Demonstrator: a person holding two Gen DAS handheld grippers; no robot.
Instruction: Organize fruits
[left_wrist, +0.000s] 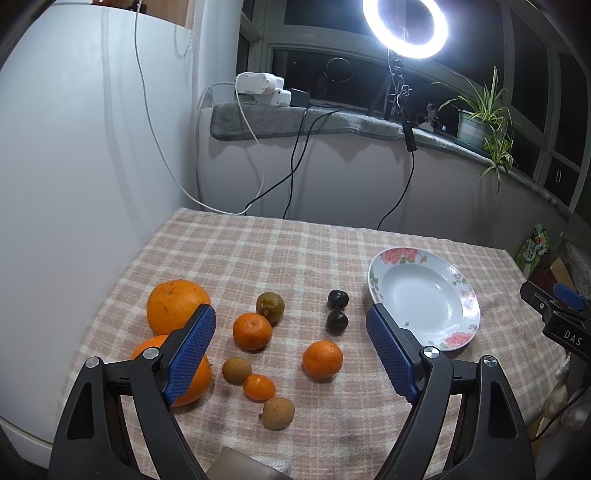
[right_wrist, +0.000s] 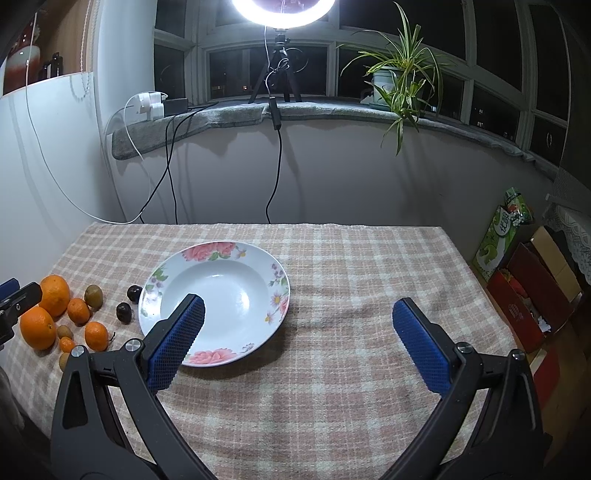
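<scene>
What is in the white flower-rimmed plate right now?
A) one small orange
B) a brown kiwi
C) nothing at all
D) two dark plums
C: the white flower-rimmed plate shows only its bare white bowl, while every fruit, such as the two dark plums, lies on the checked tablecloth beside it.

I see dark windows (right_wrist: 406, 48) behind a lit ring light (left_wrist: 405, 27) on a tripod (right_wrist: 275, 77). A plant (right_wrist: 402, 79) stands on the grey-padded sill (right_wrist: 332, 110). A checked cloth (right_wrist: 351, 295) covers the table; boxes (right_wrist: 528, 291) sit right.
</scene>
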